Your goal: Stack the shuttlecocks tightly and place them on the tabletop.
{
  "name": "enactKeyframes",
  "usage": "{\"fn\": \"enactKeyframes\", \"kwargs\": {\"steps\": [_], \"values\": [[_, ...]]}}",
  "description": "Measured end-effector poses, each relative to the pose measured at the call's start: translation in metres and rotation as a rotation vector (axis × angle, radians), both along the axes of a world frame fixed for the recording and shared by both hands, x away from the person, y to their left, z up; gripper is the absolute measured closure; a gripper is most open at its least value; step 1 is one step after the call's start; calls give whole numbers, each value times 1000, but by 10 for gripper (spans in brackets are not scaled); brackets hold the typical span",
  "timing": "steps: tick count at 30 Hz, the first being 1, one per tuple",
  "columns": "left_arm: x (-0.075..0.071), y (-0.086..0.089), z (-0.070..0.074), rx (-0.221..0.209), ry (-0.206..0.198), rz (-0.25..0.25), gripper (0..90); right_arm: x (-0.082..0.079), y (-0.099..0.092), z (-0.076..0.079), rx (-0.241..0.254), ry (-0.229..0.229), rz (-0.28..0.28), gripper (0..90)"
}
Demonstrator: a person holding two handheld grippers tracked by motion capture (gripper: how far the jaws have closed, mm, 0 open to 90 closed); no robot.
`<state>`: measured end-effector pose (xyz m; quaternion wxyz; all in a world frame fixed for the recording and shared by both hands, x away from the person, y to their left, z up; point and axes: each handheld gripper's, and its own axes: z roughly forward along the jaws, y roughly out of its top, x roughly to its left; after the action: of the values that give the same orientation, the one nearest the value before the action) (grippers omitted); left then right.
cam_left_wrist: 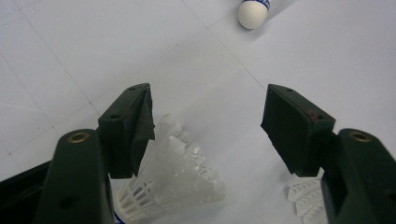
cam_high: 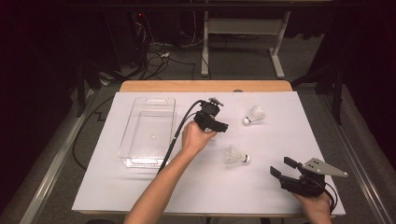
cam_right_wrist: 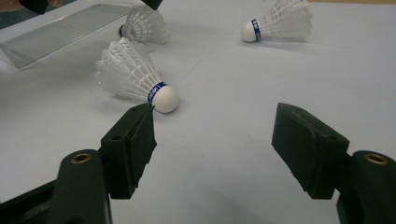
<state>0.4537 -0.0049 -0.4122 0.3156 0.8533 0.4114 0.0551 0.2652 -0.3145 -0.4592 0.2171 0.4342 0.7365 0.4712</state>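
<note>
Three white shuttlecocks with blue-banded corks lie on the white table sheet (cam_high: 140, 186). One shuttlecock (cam_left_wrist: 168, 182) lies between my left gripper's (cam_left_wrist: 208, 116) open jaws, close to the left pad (cam_left_wrist: 140, 135); the pads do not clamp it. The same shuttlecock (cam_right_wrist: 142, 23) lies beneath the left gripper's jaw tip (cam_right_wrist: 152, 3). A second shuttlecock (cam_high: 236, 156) (cam_right_wrist: 135, 77) rests mid-table, just beyond my right gripper (cam_right_wrist: 215, 135). The third shuttlecock (cam_high: 254, 114) (cam_right_wrist: 280, 21) lies farther back; its cork (cam_left_wrist: 253, 11) is ahead of the left jaws. My left gripper (cam_high: 223, 127) hovers at centre. My right gripper (cam_high: 282, 167) stands open and empty at the front right.
A clear plastic tray (cam_high: 135, 100) (cam_right_wrist: 56, 32) sits on the left part of the sheet, with the left gripper's cable (cam_high: 175, 135) running along its right side. Feathers of the second shuttlecock (cam_left_wrist: 306, 200) poke in beside the left gripper's right jaw. A desk frame (cam_high: 243, 28) stands beyond the table.
</note>
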Motion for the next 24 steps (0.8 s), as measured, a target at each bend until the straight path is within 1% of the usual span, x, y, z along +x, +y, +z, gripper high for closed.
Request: {"fn": "enactKeyframes", "kwargs": {"steps": [11, 24], "values": [[-8, 1, 3, -1, 5, -13, 317, 0, 0, 0, -1, 0, -2, 306], [-17, 6, 9, -9, -9, -25, 279, 0, 0, 0, -4, 2, -2, 306]]}}
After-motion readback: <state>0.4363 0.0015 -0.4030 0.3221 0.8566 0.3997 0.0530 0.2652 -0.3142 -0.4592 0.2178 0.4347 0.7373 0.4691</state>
